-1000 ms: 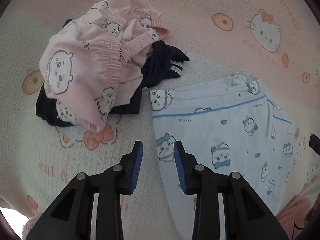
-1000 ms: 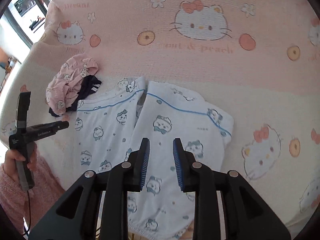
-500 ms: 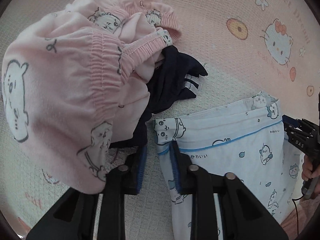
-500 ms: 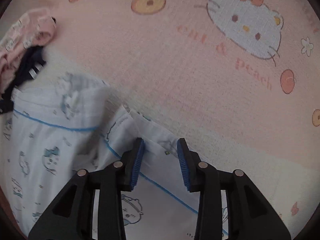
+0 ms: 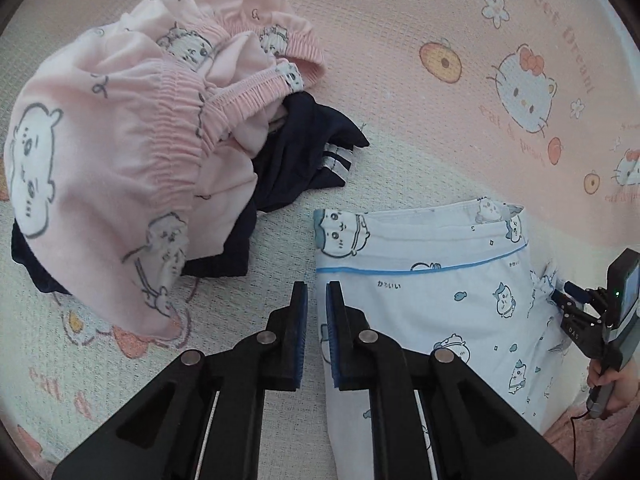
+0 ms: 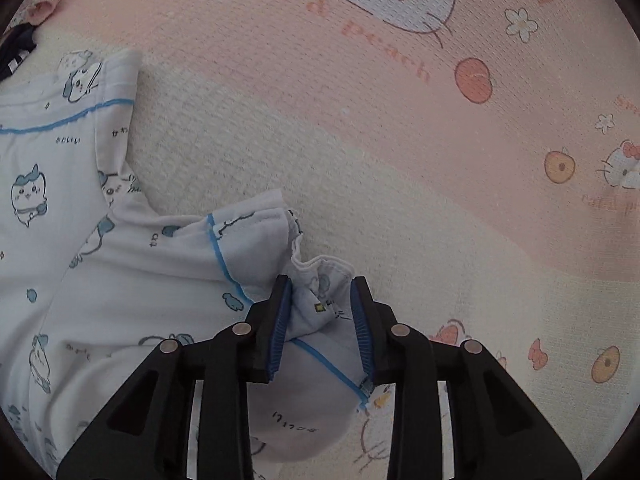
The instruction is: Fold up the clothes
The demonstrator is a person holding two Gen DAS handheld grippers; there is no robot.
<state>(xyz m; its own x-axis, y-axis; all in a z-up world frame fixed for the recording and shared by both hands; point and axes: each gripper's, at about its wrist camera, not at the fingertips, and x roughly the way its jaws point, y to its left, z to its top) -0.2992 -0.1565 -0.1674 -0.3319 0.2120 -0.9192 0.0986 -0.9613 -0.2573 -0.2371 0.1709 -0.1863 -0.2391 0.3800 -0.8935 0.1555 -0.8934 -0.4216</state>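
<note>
On the blanket [image 6: 400,200], both jaws have narrowed since before: right gripper [image 6: 319,300] around the pajamas' [image 6: 120,280] hem, left gripper [image 5: 316,300] nearly closed.

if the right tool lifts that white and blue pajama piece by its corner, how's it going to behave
Probably floppy: the pajama cloth already bunches and folds between the right tool's pads. It looks thin and light, so the rest would likely hang and drag on the bedspread. The textured spread may catch it rather than let it slide.
</note>
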